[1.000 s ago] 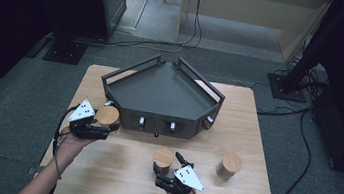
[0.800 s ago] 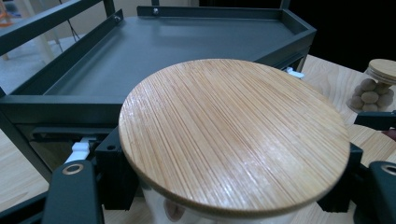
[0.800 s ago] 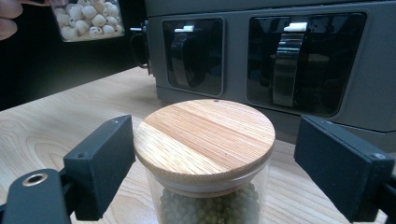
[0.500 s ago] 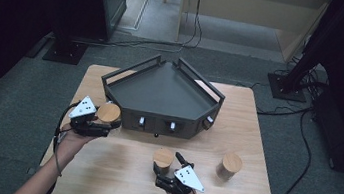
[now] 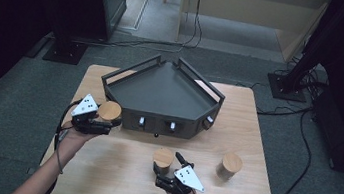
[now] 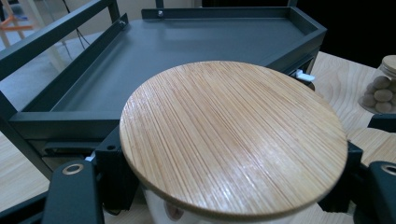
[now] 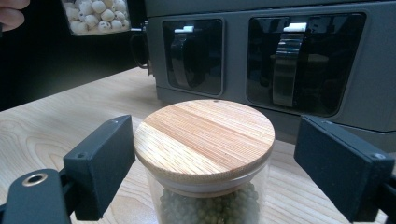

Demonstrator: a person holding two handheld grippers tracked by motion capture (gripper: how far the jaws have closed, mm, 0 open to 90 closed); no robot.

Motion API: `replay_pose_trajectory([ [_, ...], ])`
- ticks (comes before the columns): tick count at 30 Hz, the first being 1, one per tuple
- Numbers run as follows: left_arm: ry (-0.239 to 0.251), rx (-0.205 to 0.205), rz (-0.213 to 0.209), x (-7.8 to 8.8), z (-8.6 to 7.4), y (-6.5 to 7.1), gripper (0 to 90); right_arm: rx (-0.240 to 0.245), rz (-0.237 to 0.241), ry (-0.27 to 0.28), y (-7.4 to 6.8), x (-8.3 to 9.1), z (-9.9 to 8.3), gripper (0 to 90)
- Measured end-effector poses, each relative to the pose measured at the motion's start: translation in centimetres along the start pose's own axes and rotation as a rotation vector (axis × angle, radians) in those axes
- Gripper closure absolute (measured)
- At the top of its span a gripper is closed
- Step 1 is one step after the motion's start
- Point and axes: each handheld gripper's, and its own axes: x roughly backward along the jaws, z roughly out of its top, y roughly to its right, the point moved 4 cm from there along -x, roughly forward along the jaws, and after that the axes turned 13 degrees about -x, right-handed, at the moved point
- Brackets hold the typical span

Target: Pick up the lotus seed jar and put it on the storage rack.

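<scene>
Two jars are in play. Nearest, the right gripper (image 5: 174, 164) stands wide open around the green-bean jar (image 7: 205, 154), pads apart from the glass. Farther left, the left gripper (image 5: 108, 123) is clamped on the white-seed jar (image 6: 233, 140), lifted beside the tray (image 5: 160, 93). A low carry could knock that jar against the tray's rail.

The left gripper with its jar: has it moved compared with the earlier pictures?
Yes. The left gripper, shut on the jar, has moved up the high view, closer to the left front corner of the dark tray.
</scene>
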Motion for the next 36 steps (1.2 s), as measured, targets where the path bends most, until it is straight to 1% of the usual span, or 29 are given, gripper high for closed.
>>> replay_pose_trajectory([
  [7,0.002,-0.004,0.002,-0.2,0.5,-0.3,24.6,-0.002,0.002,0.002,0.0,0.0,0.0,12.3],
  [24,0.013,-0.017,0.001,-0.6,1.8,-0.5,24.6,-0.006,0.003,0.004,0.1,0.0,-0.1,12.3],
  [36,0.026,-0.013,0.008,-0.7,2.4,-1.1,24.6,-0.006,0.003,0.005,0.1,0.0,-0.1,12.3],
])
